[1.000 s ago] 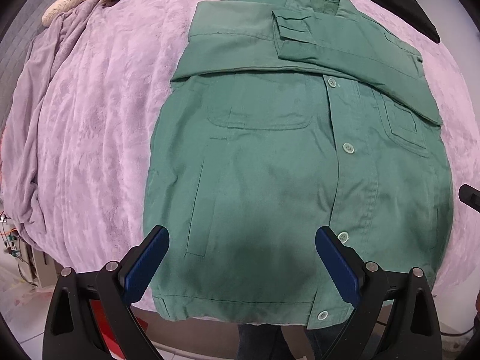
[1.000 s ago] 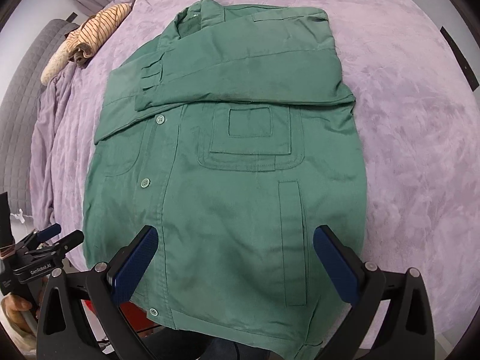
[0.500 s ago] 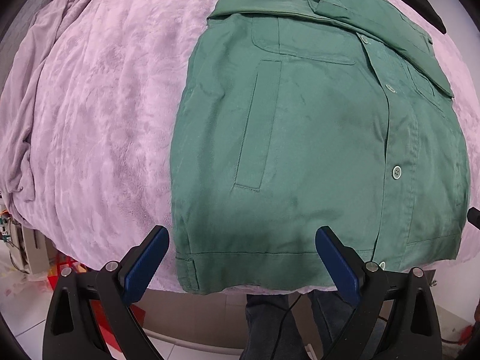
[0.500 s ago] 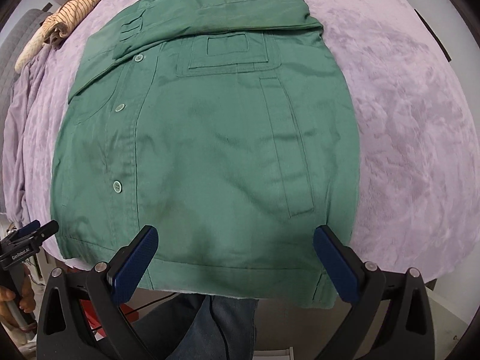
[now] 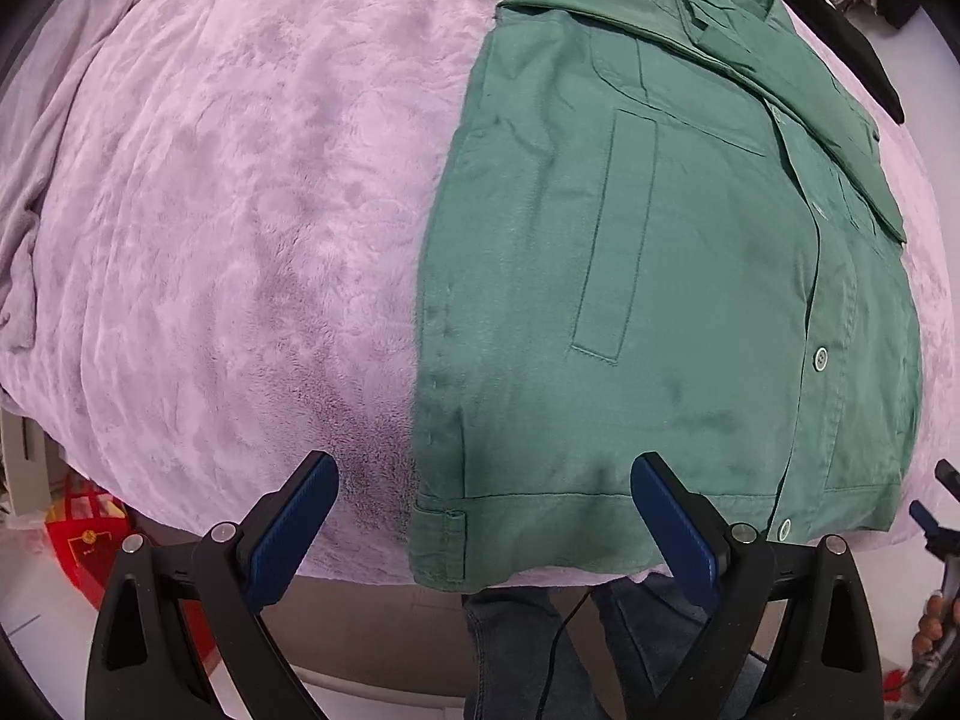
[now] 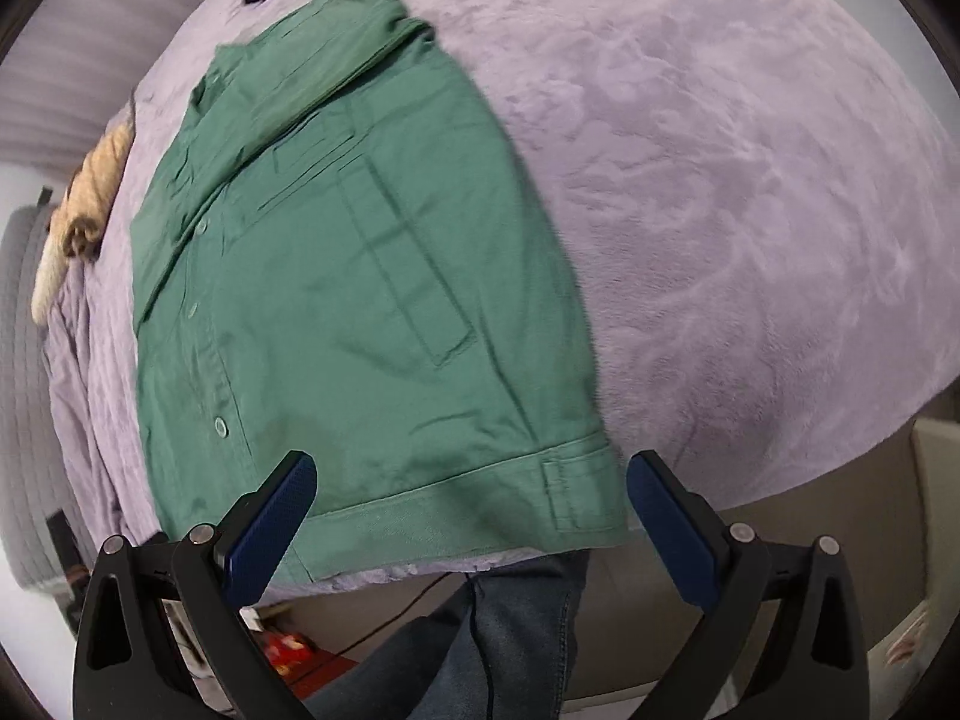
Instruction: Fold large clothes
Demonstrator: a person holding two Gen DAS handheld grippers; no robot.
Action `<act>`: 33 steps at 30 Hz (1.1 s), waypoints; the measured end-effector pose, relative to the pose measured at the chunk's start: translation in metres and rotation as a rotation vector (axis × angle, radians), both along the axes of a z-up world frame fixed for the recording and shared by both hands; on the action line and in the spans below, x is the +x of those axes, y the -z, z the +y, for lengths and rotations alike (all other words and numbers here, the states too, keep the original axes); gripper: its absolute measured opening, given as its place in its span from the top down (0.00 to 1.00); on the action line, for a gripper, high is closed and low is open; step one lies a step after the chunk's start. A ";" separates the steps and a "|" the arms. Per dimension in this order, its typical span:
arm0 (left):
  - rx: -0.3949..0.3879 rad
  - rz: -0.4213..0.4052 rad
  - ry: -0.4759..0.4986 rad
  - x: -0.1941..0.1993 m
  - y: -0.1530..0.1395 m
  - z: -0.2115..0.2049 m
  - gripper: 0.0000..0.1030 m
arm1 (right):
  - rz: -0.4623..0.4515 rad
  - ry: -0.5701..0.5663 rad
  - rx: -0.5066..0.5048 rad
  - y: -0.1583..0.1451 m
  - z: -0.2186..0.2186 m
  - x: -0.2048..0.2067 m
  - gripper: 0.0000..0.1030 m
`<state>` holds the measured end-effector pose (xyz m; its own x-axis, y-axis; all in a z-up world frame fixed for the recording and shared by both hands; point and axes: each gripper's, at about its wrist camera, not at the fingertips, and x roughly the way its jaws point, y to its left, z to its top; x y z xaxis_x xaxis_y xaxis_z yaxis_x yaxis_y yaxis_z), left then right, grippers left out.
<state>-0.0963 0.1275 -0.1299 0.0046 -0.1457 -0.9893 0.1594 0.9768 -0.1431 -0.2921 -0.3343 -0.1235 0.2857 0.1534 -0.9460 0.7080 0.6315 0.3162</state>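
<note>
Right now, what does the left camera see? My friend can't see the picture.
A green jacket, sleeves folded across its chest, lies flat on a fuzzy lilac blanket. The open left gripper hovers at the jacket's bottom left corner, touching nothing. A person's jeans show below the edge.

Green jacket (image 5: 690, 276) lies flat (sleeves folded across), buttoned, front-up.
</note>
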 end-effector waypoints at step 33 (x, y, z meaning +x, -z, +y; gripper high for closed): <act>-0.461 0.178 0.002 0.029 0.019 0.006 0.84 | -0.181 0.244 0.467 0.066 -0.003 -0.007 0.91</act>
<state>-0.0677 0.1334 -0.1487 -0.1590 -0.5687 -0.8070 0.0947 0.8049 -0.5858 -0.2987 -0.3378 -0.1900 0.5171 0.4539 -0.7257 0.7244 0.2196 0.6535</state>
